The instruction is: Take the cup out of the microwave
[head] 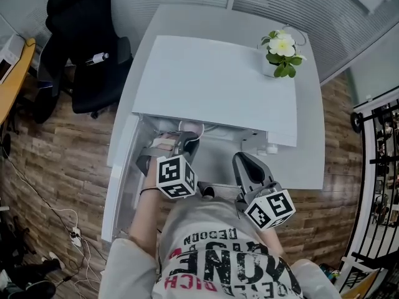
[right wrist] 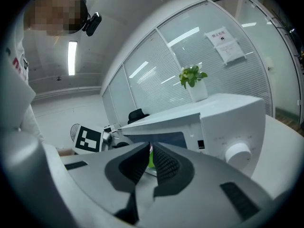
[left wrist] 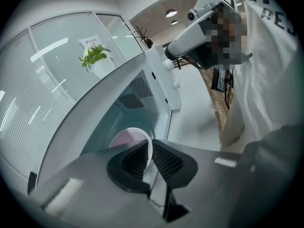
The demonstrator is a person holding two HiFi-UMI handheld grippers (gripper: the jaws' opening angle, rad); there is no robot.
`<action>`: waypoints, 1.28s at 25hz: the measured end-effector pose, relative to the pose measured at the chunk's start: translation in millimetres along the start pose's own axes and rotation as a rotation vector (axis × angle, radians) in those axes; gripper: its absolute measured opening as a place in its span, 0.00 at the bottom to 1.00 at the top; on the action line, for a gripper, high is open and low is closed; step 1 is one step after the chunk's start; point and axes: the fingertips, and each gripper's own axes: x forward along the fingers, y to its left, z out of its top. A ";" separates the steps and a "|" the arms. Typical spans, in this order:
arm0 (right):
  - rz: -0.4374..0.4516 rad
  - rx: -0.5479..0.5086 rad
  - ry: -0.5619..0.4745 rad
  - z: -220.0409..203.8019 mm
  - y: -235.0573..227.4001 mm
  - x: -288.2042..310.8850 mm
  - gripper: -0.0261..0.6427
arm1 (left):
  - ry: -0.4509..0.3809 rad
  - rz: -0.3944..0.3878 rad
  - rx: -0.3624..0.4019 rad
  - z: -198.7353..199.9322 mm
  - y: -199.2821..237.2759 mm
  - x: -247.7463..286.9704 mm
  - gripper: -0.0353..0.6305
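Left gripper (left wrist: 150,145), lower centre, is being held tilted down inside the microwave (left wrist: 159,80), clenched on the cup (left wrist: 126,137) rim; right gripper (right wrist: 148,149) level, closed.

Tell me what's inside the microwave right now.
A white cup, pinkish inside, sits in the microwave cavity, with the left gripper clamped on its rim. The gripper covers the cup's lower body and the floor under it.
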 end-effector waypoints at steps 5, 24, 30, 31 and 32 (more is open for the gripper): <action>0.019 -0.010 -0.003 3.9 -6.9 -15.7 0.08 | 0.017 0.027 -0.010 6.8 -6.0 -11.4 0.11; 0.077 -0.015 -0.046 2.0 -5.7 -39.6 0.08 | 0.007 0.141 -0.018 32.8 -19.8 -59.9 0.11; 0.080 -0.014 -0.059 3.5 4.0 -32.5 0.08 | 0.000 0.138 -0.008 34.2 -27.9 -77.6 0.11; 0.079 -0.015 -0.061 4.2 6.0 -31.5 0.08 | 0.001 0.142 -0.005 33.7 -28.5 -81.0 0.11; 0.078 -0.017 -0.063 4.8 8.2 -30.9 0.08 | 0.001 0.145 -0.004 33.1 -29.2 -84.6 0.11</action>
